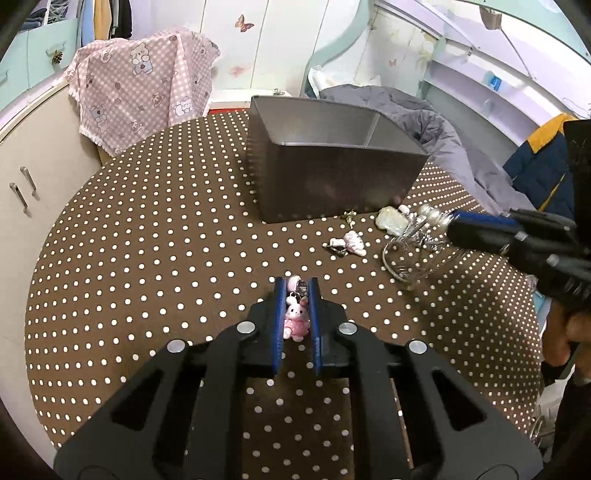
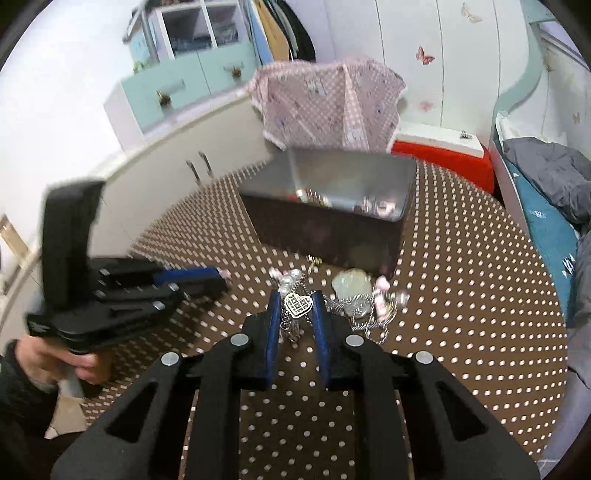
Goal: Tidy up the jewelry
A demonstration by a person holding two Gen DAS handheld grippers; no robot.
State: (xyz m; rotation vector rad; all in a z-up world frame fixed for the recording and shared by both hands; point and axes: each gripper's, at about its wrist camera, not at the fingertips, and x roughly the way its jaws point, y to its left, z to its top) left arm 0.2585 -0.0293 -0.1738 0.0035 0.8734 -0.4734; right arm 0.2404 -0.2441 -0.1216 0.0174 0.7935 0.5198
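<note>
Polka-dot bench [image 1: 147, 258] first, grey box [image 1: 332, 162] near its far edge. Left tongs [image 1: 297, 291] clamped on a pink bunny charm [image 1: 295, 319], mid-bench. Right tongs [image 2: 298, 306] pinching a silver chain with heart pendant [image 2: 298, 304], just in front of the box, by the pale green stone [image 2: 349, 284].

A child's bedroom around a polka-dot table

A brown white-dotted tablecloth [image 1: 147, 258] fills the frame's middle; upper left, a pink bear-print cloth [image 1: 144, 85] drapes over a beige cabinet [image 1: 40, 173]; white wardrobe doors with butterfly stickers [image 1: 243, 23] stand behind, rumpled grey bedding [image 1: 424, 118] upper right.
</note>
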